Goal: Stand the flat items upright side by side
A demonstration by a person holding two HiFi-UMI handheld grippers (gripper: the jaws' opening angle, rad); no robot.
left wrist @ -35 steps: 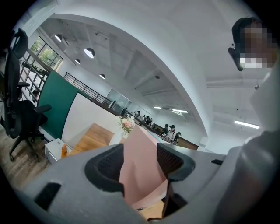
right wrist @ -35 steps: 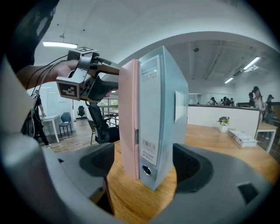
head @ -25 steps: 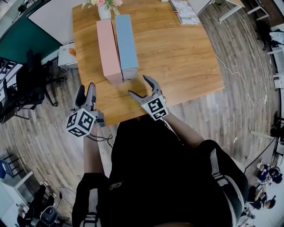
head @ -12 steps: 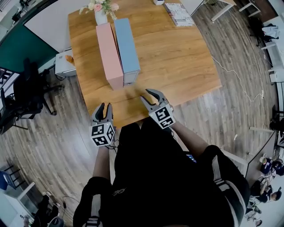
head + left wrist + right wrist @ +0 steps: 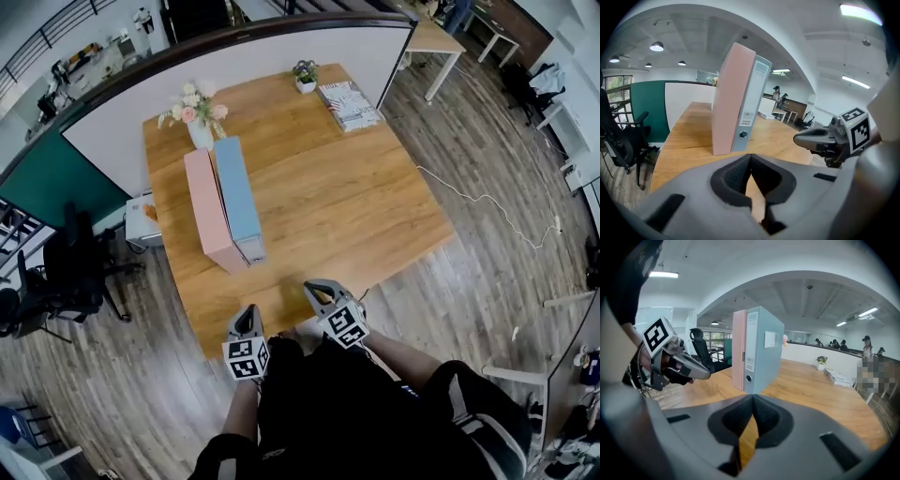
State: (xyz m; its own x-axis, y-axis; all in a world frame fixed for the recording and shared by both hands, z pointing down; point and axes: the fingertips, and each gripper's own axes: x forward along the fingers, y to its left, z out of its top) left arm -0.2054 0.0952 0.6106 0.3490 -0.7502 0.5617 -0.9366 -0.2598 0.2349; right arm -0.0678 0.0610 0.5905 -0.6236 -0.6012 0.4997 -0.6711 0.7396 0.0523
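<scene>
The pink binder stands upright against the blue binder, long axes running away from the person. Left gripper and right gripper hang short of the blue binder's near spine, left slightly nearer it. Both pairs of jaws have just been closing and now press together, empty

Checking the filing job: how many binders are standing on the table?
2. The pink binder stands upright near the left edge of the wooden table. The blue binder stands upright directly beside it, on its right. No other binder is in view.
</scene>
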